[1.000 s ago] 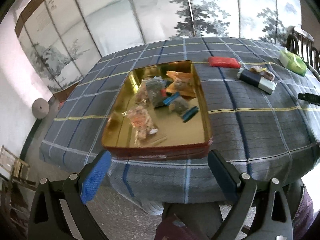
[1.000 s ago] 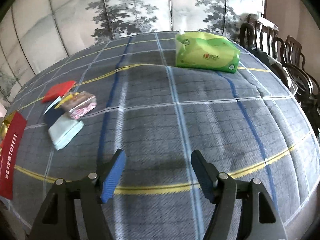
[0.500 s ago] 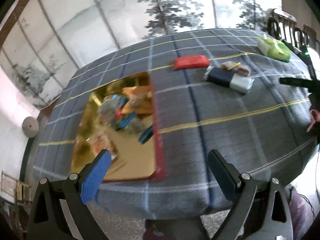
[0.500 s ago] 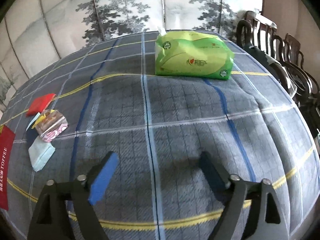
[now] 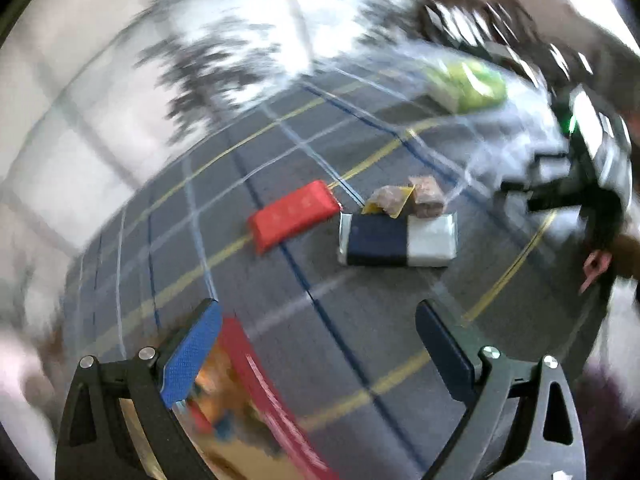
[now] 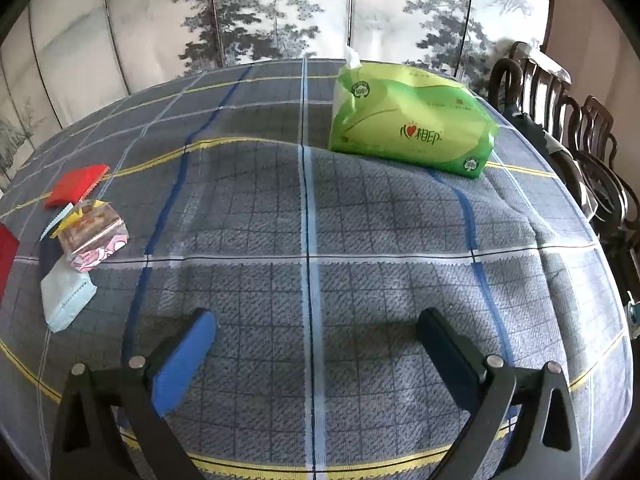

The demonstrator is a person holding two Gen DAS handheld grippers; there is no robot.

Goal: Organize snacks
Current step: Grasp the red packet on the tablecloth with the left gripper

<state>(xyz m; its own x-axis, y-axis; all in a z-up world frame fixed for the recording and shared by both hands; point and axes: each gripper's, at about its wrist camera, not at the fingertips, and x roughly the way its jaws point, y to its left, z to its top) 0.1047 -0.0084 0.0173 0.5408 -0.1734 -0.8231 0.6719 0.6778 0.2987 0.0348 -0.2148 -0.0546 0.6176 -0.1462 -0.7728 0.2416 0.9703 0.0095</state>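
The loose snacks lay clustered mid-table, beside the tin (image 5: 280, 412), so each was a short carry: the red packet (image 5: 294, 216), the navy-and-white pack (image 5: 396, 240) and the small wrapped sweets (image 5: 408, 198); the green tissue pack (image 6: 412, 124) sat well apart. I had my left gripper (image 5: 318, 344) pitched down over the cloth, jaws spread and empty; my right gripper (image 6: 316, 348) angled down likewise, jaws opening with nothing between them.
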